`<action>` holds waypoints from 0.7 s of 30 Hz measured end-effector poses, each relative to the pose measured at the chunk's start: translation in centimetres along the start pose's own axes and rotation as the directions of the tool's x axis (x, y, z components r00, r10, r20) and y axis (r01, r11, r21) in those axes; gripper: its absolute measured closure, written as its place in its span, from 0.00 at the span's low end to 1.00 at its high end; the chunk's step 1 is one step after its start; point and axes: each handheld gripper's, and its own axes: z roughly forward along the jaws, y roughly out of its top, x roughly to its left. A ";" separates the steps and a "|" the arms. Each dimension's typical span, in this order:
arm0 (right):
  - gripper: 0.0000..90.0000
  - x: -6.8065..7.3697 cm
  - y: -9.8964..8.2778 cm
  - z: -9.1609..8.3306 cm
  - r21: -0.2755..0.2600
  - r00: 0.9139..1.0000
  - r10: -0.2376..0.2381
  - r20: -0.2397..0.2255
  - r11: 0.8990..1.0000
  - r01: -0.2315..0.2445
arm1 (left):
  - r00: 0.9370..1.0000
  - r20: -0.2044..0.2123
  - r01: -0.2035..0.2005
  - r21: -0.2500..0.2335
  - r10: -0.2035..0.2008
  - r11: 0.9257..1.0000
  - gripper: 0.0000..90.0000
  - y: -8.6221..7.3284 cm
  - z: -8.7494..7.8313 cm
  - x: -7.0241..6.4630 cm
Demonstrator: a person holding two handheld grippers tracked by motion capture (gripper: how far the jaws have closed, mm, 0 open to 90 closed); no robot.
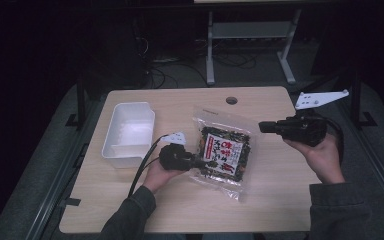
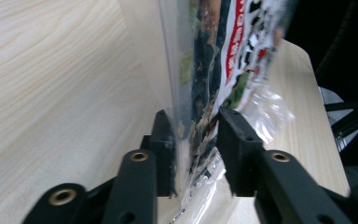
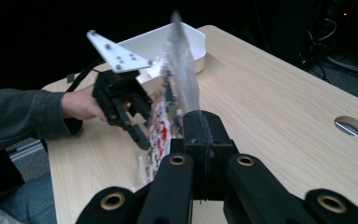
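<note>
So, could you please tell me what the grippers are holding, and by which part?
The left gripper pinches the snack bag at its left edge. The right gripper is shut on the bag's clear corner.

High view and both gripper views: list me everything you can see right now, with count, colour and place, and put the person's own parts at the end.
Snack bag: one, clear plastic with a dark, red and white label, middle of the table, its left edge between the left gripper's jaws.
Tray: one, white, rectangular, nothing in it, left part of the table.
Table: one, light wood, with a round hole near its far edge.
Metal frame: one, grey, on the floor beyond the table.
Left gripper: one, black, shut on the snack bag's edge.
Right gripper: one, black, shut, held above the table's right side, nothing in it.
Sleeves: two, dark grey, bottom of the high view.
</note>
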 end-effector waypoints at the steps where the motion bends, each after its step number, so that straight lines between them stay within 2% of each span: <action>1: 1.00 -0.3 -0.2 0.1 -0.005 1.000 0.012 0.003 1.000 -0.012 | 1.000 0.002 -0.011 -0.005 0.011 1.000 0.81 -0.2 -0.3 -0.2; 4: 1.00 -0.6 -0.3 0.1 -0.003 1.000 0.019 0.011 1.000 -0.019 | 1.000 -0.001 -0.026 -0.002 0.026 1.000 0.82 -0.2 -0.4 -0.5; 7: 0.99 -0.9 -0.3 0.3 0.010 0.999 0.022 0.032 1.000 -0.022 | 0.998 -0.008 -0.059 0.016 0.059 0.998 0.83 -0.2 -0.7 -1.0; 15: 0.91 -1.5 -0.8 0.3 0.008 0.998 0.036 0.043 0.999 -0.036 | 0.996 -0.015 -0.091 0.027 0.091 0.996 0.84 -0.1 -0.8 -1.4; 16: 0.88 -1.9 -1.2 0.3 0.002 0.998 0.058 0.030 0.998 -0.058 | 0.995 -0.014 -0.095 0.031 0.096 0.995 0.84 0.0 -0.9 -1.5; 21: 0.75 -2.7 -2.4 0.7 0.009 0.994 0.098 0.036 0.995 -0.099 | 0.995 -0.018 -0.098 0.037 0.098 0.995 0.84 -0.2 -1.0 -1.4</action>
